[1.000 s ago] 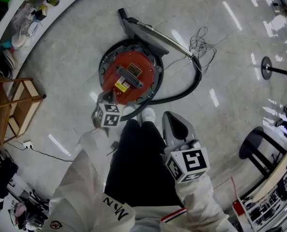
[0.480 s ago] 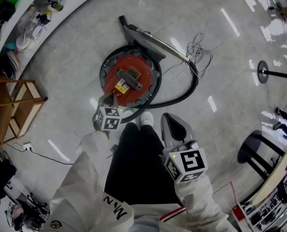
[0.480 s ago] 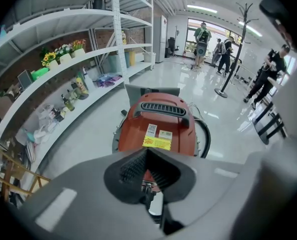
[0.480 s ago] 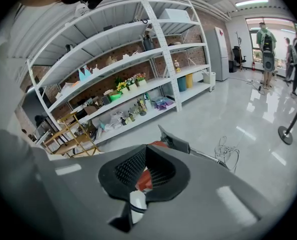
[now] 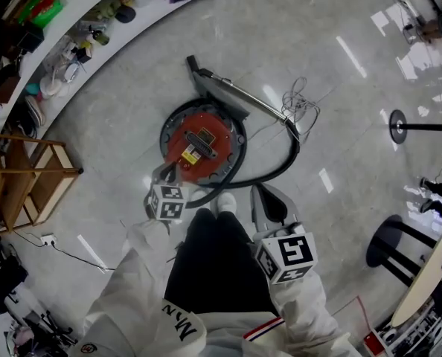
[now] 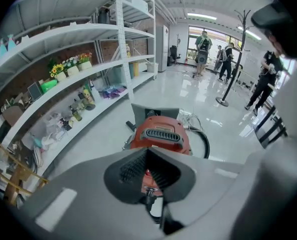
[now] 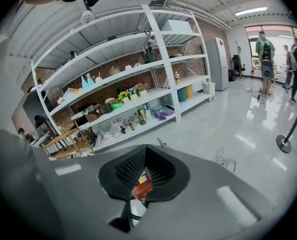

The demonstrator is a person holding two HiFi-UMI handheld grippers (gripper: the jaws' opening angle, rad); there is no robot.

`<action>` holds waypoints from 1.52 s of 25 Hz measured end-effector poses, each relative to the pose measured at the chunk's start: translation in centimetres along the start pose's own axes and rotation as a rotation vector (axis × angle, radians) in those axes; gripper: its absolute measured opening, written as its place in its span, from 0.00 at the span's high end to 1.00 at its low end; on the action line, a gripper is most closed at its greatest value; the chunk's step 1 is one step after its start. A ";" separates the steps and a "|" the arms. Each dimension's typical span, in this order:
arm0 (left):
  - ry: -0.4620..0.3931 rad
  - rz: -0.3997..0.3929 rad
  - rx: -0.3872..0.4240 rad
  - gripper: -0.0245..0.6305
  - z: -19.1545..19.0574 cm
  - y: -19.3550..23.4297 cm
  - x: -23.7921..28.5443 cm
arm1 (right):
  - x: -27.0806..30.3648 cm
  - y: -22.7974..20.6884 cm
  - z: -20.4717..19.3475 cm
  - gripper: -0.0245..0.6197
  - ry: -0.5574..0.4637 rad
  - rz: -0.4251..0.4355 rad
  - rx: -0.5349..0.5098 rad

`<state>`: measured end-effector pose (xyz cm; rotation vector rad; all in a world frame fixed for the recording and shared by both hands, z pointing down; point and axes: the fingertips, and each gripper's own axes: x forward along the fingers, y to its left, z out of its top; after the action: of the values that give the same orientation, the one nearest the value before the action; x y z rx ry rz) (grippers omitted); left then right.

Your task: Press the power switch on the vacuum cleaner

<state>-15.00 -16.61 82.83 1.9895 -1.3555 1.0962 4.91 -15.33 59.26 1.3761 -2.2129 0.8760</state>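
Left gripper point(image 6: 147, 150): jaws pressed together with the tips meeting and nothing pinched; in the head view it point(image 5: 164, 174) hangs just beside the near-left rim of the vacuum cleaner point(image 5: 201, 144)
Right gripper point(image 7: 146, 147): jaws likewise closed on themselves and empty; in the head view it point(image 5: 262, 192) is held on the person's right, near the hose point(image 5: 279, 163) and farther from the red body than the left gripper
Vacuum cleaner: a round red canister on the floor point(image 5: 355, 169), just ahead of the person's shoes point(image 5: 225, 198); in the left gripper view it point(image 6: 161, 134) sits straight beyond the closed tips, its black grilled top facing the camera
Power switch: cannot be picked out in any view; the lower front of the red body is hidden behind the left gripper's jaws
Hidden or cut off: the right gripper view shows only a red sliver with a yellow label point(image 7: 141, 188) through the gap behind the jaws; the person's black trousers cover the floor nearest the feet
Hose and wand: the black hose curves round the right side of the canister to a metal wand point(image 5: 252, 100), with a cable tangle point(image 5: 298, 100) beside the wand's end
Edges: shelves point(image 5: 65, 43) curve along the left, with a wooden rack point(image 5: 27, 177) nearer
Open room: bare glossy floor right of and beyond the canister; a round stand base point(image 5: 399, 126) and a black stool point(image 5: 391, 238) are well apart at right
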 end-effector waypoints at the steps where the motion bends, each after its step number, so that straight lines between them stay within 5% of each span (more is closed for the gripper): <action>1: -0.008 0.001 -0.003 0.96 0.5 0.0 -0.6 | -0.2 0.1 0.3 0.96 -0.005 0.000 -0.001; 19: -0.314 0.080 -0.001 0.96 16.2 2.0 -16.2 | -3.8 -0.2 8.6 0.96 -0.140 0.006 -0.066; 38: -0.498 0.111 0.003 0.96 22.4 2.9 -26.3 | -6.4 1.7 11.8 0.96 -0.215 0.021 -0.078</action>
<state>-14.83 -20.76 48.41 2.3096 -1.7238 0.6629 6.17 -18.69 46.26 1.4731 -2.3968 0.6680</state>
